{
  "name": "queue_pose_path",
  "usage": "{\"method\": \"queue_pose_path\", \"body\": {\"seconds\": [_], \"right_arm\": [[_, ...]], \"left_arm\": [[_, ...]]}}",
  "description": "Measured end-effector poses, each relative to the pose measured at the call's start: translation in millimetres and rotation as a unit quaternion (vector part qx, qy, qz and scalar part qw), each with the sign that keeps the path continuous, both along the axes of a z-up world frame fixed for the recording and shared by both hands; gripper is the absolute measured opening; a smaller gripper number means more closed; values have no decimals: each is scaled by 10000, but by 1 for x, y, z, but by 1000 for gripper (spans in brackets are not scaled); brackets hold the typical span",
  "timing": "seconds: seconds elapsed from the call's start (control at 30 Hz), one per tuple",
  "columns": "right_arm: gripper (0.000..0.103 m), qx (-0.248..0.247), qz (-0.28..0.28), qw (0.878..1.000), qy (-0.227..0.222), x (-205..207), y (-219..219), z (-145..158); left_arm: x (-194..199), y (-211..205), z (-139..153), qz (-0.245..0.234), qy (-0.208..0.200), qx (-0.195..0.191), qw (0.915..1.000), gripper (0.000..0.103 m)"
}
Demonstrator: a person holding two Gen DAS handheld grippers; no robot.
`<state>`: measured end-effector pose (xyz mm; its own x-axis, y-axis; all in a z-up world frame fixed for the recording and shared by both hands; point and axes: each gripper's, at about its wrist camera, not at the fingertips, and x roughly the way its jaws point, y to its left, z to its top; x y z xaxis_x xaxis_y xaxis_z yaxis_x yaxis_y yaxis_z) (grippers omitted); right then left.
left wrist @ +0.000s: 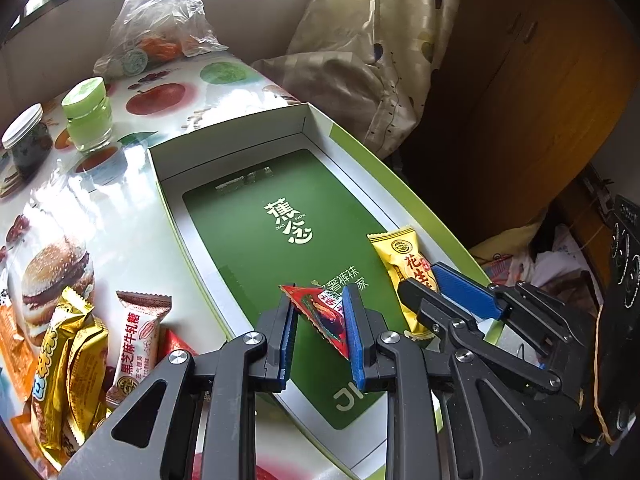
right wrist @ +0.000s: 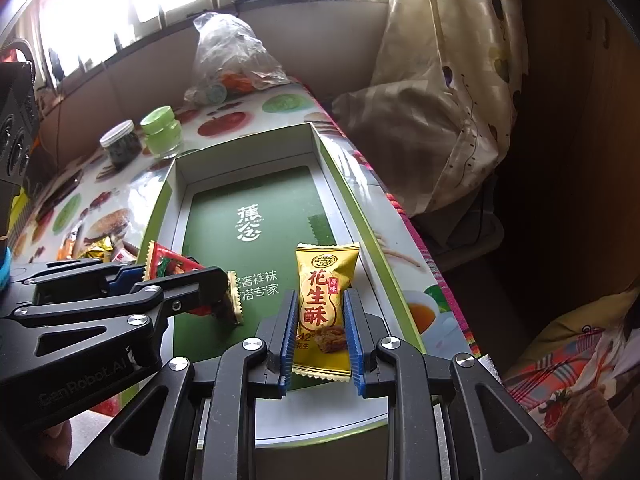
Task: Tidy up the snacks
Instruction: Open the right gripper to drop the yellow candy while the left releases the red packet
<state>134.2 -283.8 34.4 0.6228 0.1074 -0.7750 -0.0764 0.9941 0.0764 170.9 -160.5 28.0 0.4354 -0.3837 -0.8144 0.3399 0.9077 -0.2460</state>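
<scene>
Left wrist view: the left gripper (left wrist: 320,324) has its blue-padded fingers (left wrist: 353,336) clenched on a red snack packet (left wrist: 324,314), which hangs tilted above the green floor of the open box (left wrist: 240,136). At about 3 o'clock from it, the right gripper (left wrist: 436,284) reaches into the same box, and between its fingers sits a yellow peanut candy packet (left wrist: 400,258), its top end pointing toward 11 o'clock. Outside the box, at 8 o'clock on the surface (left wrist: 132,216), lies a loose group of snacks: a gold-wrapped bar (left wrist: 60,364), and just beside it a white and brown sesame candy packet (left wrist: 138,336). Farther off, toward 10 o'clock, stand a green-lidded jar (left wrist: 86,114) and a dark jar with a white lid (left wrist: 26,140), with a clear plastic bag (left wrist: 160,20) behind them at 11 o'clock.

In the right wrist view, the yellow peanut candy packet (right wrist: 322,312) stands nearly upright, grasped at both sides by the right gripper (right wrist: 320,320) over the near end of the box (right wrist: 248,160), close to its right wall. At 9 o'clock the left gripper (right wrist: 188,280) holds the red snack packet (right wrist: 170,266) over the box's left side. The leftover snacks (right wrist: 100,250) lie beyond it on the surface (right wrist: 352,184), outside the box's left wall.
</scene>
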Motion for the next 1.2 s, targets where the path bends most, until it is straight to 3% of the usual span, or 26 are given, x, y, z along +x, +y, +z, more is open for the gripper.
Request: {"method": "queue_pose_path", "body": {"seconds": [0.13, 0.23, 0.57, 0.67, 1.2], "right_arm": [[26, -13, 13, 10000, 41, -1, 1, -1], [30, -29, 16, 10000, 30, -2, 2, -1], [37, -104, -93, 9999, -2, -10, 0, 6], [38, -95, -139, 9999, -36, -14, -2, 9], [41, 76, -406, 9989, -203, -42, -6, 26]], "left_arm": [[1, 0, 0, -36, 24, -18, 10000, 26], [1, 2, 1, -33, 32, -48, 10000, 39], [-6, 6, 7, -37, 11, -130, 9999, 41], [-10, 9, 12, -24, -39, -194, 9998, 52], [-33, 17, 26, 10, -197, -319, 9993, 54]]}}
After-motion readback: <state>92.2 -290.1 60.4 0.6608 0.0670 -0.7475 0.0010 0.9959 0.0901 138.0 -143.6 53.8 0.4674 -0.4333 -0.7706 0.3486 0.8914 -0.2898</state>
